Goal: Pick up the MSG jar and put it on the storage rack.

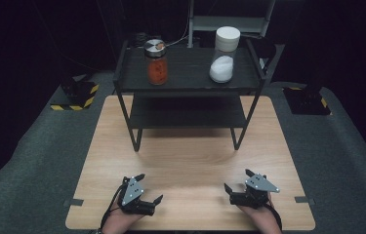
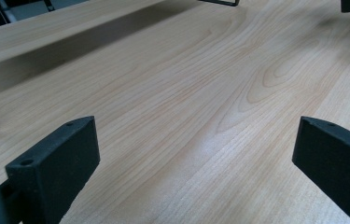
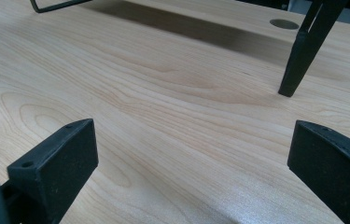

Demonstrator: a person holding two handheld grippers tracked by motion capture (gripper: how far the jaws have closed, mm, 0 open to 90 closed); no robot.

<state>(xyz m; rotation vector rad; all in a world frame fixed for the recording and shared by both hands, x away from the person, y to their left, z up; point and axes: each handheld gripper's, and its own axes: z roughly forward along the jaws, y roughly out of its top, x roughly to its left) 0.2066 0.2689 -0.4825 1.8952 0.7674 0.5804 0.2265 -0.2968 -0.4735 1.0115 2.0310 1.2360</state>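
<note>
The high view shows a black metal two-tier shelf (image 1: 189,73) on the light wooden tabletop (image 1: 190,156), carrying a clear jar of orange contents (image 1: 156,62) and a white-lidded jar of white powder (image 1: 224,56). The left claw (image 1: 148,189) and right claw (image 1: 238,181) rest near the front edge, both spread wide and empty. The right gripper view catches one shelf leg (image 3: 303,51).

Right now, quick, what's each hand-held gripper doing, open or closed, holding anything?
Left hand-held gripper: open, holding nothing.
Right hand-held gripper: open, holding nothing.
</note>
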